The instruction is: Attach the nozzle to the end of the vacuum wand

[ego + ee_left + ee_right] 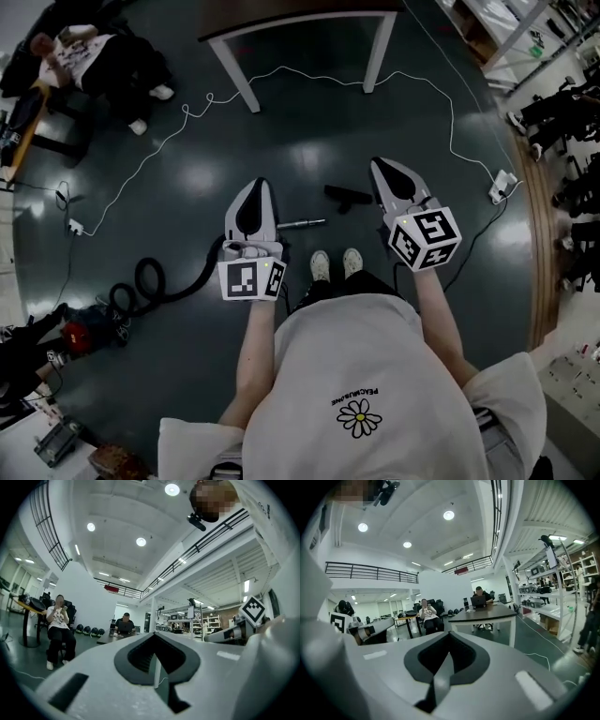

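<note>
Nozzle and wand apart on floor

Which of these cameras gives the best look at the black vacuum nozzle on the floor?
The head view: it looks down on the floor, where the nozzle lies in full sight near the wand. Both gripper views look level across the room and show nothing of it.

On the floor ahead of us, the vacuum wand lies left of the nozzle, apart from it. The hose coils nearer, at left. A table stands farther off, with a seated person far left.
</note>
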